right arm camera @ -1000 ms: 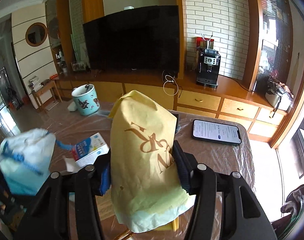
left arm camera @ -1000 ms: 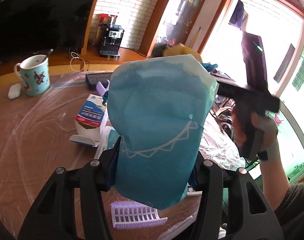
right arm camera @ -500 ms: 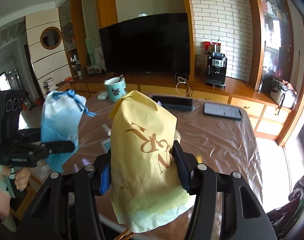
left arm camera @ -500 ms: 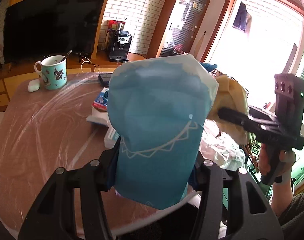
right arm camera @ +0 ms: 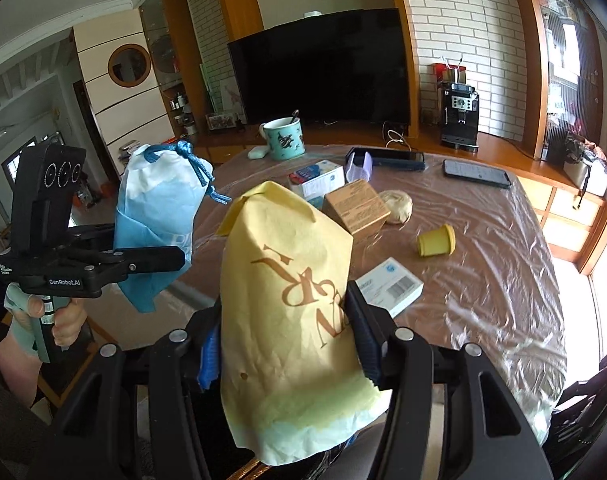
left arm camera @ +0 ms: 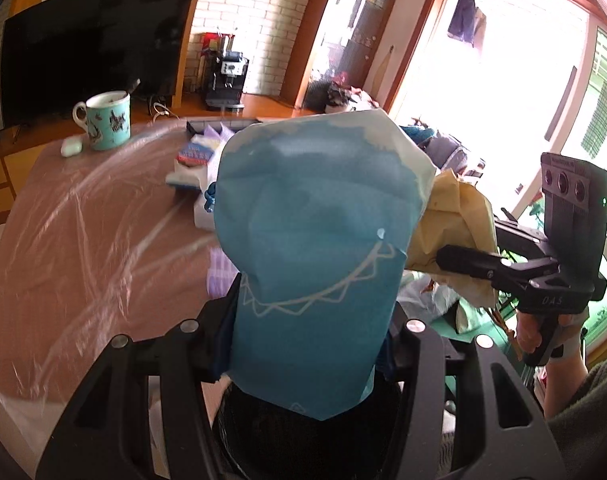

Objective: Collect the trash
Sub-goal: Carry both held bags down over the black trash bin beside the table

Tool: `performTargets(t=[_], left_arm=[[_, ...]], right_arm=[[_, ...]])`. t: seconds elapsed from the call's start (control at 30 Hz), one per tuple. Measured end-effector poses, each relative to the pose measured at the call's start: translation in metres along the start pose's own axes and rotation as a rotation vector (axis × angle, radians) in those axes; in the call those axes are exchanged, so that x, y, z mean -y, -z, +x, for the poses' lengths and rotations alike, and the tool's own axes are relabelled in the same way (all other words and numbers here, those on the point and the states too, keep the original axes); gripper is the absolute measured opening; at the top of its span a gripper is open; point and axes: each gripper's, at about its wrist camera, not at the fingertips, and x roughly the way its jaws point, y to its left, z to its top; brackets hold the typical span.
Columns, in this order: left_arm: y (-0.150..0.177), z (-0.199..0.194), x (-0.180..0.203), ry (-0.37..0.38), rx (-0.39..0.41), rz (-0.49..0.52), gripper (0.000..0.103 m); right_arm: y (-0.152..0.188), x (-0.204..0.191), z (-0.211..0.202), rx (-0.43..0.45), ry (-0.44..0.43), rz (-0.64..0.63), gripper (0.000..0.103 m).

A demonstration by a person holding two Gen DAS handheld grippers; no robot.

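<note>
Your left gripper [left arm camera: 309, 344] pinches the blue bag [left arm camera: 319, 256] at frame centre; your right gripper [right arm camera: 287, 344] pinches the yellow bag [right arm camera: 291, 312], low centre. Both are crumpled paper, so either could slip free. Further up, the yellow cup [right arm camera: 436, 241] and boxes [right arm camera: 357, 207] wait on the table [right arm camera: 503, 264]

White brick wall [right arm camera: 455, 20], dark television [right arm camera: 323, 68] over wooden sideboard [right arm camera: 503, 152], bright windows [left arm camera: 503, 80].

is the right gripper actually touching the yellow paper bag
Touching: the right wrist view shows the right gripper with both pads pressed against the yellow paper bag.
</note>
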Motion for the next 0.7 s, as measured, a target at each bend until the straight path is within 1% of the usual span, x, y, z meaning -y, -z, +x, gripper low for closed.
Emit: performTargets(t=[0.27,0.5,0.7], left_arm=[[0.037,0.008,0.007,0.012,-0.091,-0.011,0.055],[0.059,0.014,0.012,-0.009,-0.13,-0.004,0.055],[0.075,0.021,0.021,-0.025,-0.167,0.023,0.055]], right_arm=[[0.031,-0.009,0.002,-0.066,-0.025,0.023,0.054],[0.055,-0.015,0.011,-0.116,-0.043,0.051,0.054],[0.069,-0.019,0.02,-0.149,-0.027,0.056,0.054]])
